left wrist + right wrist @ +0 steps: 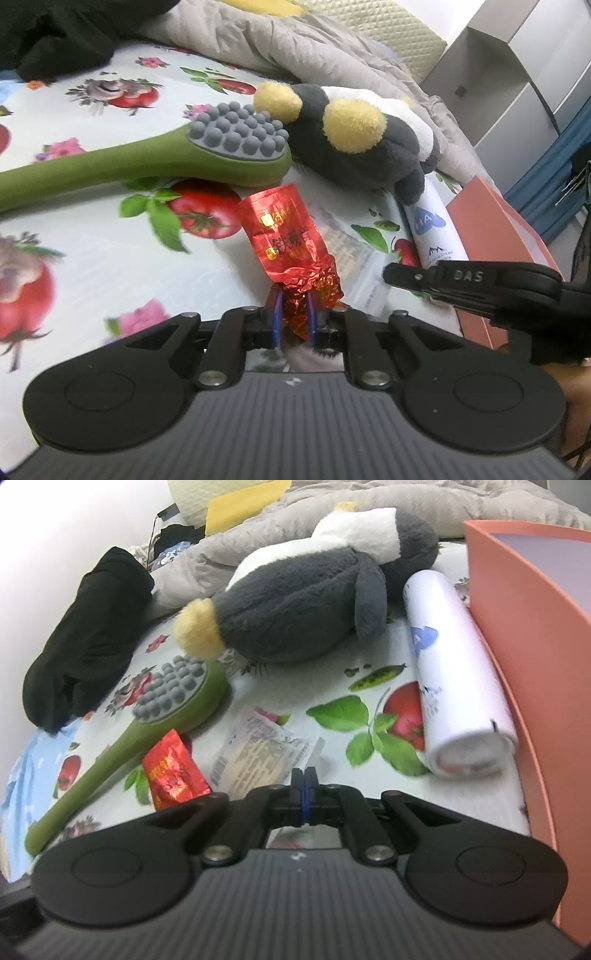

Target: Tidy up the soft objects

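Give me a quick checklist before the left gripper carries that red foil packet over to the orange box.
1. Left gripper shut on red foil packet: ok, pinching only its crumpled end.
2. Packet lifted off the sheet: cannot tell.
3. Right gripper shut, nothing in it: ok.
4. Right gripper between packet and orange box: not ok.
5. Box opening in view: ok; contents: cannot tell.

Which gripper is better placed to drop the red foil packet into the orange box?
Left. The left gripper is already shut on the red foil packet. The right gripper is shut with nothing between its fingers, though it sits nearer the orange box.
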{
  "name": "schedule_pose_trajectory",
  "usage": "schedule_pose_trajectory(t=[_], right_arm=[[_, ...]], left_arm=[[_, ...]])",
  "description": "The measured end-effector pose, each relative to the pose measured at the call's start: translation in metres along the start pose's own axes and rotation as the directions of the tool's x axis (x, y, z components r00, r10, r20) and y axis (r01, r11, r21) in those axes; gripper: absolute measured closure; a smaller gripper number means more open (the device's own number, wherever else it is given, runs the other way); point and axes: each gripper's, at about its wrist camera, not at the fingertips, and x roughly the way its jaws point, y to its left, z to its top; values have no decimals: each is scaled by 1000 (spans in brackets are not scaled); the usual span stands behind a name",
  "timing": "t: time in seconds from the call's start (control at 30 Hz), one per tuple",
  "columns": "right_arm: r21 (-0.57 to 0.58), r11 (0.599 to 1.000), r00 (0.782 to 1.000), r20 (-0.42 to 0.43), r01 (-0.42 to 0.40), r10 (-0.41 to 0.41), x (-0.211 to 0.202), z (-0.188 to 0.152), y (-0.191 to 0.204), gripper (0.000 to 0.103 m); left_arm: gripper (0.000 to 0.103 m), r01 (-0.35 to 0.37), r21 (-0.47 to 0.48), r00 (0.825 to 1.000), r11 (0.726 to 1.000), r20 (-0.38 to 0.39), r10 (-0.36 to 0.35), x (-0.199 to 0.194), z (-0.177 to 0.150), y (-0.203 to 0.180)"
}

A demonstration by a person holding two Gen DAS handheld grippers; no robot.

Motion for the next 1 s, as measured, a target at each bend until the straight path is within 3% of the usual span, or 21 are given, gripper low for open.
schedule_pose_trajectory(t=[0.4,0.77,1.0], right_arm=[[-4,999,999,-19,46,-46,-61,-55,10,99],[69,994,996,-40,86,-84,-108,-106,2,99],[63,997,996,-77,41,-36,-120,-131,2,97]], left_arm=[[87,19,-3,998,1000,-58,-19,-57,-42,11],[87,3,2,993,1000,-120,-3,-98,-80,16],[86,-28,-34,992,999,-124,24,-108,-91,24]])
